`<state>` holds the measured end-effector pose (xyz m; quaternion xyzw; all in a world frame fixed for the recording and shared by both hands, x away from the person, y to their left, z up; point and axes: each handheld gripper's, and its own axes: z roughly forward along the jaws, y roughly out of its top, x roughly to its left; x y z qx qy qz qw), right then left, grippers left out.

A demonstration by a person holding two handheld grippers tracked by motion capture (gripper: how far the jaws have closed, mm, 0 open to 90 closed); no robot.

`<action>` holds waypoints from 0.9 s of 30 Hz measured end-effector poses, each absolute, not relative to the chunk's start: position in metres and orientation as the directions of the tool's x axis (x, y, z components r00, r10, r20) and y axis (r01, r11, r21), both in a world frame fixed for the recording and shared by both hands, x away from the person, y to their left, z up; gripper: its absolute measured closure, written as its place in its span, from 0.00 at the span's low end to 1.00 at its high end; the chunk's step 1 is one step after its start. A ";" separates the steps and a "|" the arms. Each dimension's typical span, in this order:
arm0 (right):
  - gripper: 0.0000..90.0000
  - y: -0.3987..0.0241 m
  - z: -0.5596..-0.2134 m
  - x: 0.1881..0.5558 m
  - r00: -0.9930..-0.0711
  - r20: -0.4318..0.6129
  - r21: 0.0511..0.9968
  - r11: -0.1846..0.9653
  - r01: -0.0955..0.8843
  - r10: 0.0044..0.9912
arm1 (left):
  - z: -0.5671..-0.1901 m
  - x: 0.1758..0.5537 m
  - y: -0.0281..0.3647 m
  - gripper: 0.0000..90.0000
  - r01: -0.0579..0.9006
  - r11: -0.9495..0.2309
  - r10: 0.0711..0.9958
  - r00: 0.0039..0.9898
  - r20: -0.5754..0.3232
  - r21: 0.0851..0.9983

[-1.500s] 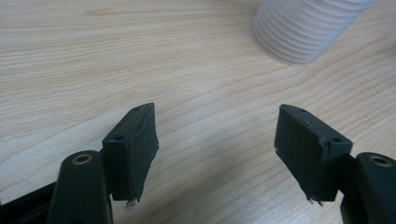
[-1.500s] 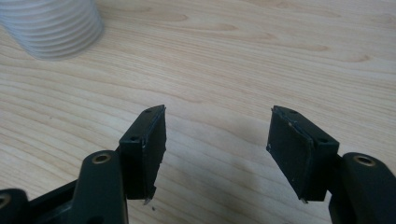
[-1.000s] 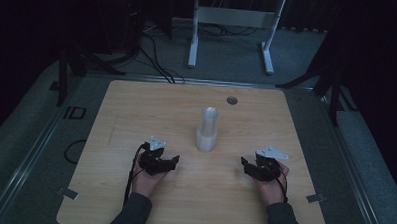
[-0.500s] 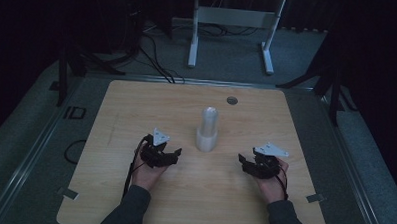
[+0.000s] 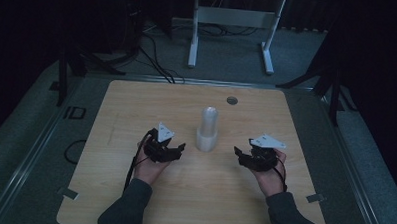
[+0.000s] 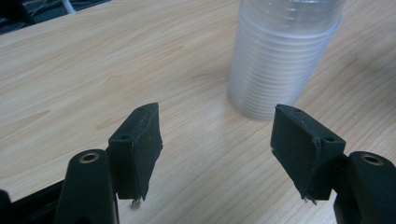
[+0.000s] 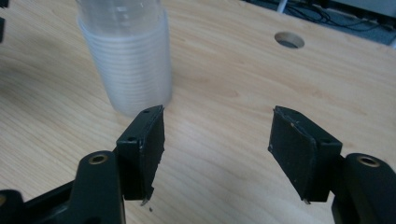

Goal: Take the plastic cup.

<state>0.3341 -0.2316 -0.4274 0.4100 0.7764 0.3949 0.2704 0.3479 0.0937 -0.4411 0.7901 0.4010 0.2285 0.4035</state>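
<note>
Cups (image 5: 207,129), stacked upright, stand mid-table; left gripper (image 5: 177,149) at their eight o'clock and right gripper (image 5: 238,154) at four o'clock both point inward, jaws spread, empty, the right's just widening.

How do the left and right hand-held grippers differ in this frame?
The left hand-held gripper sits left of the cup stack, the right hand-held gripper right of it. The left's grey plate tilts up steeply; the right's lies flatter. The right's jaws have just been opening. Shared: both open, nothing between the jaws.
</note>
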 end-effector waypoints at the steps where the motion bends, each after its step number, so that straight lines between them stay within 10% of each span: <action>1: 0.39 -0.230 -0.426 0.335 -0.520 -0.099 0.836 0.354 0.419 0.849 | -0.441 0.348 0.094 0.37 0.449 -0.353 0.818 0.574 0.037 0.821; 27: 0.38 -0.209 -0.394 0.348 -0.560 -0.102 0.859 0.357 0.367 0.822 | -0.434 0.358 0.073 0.35 0.424 -0.343 0.787 0.617 0.009 0.838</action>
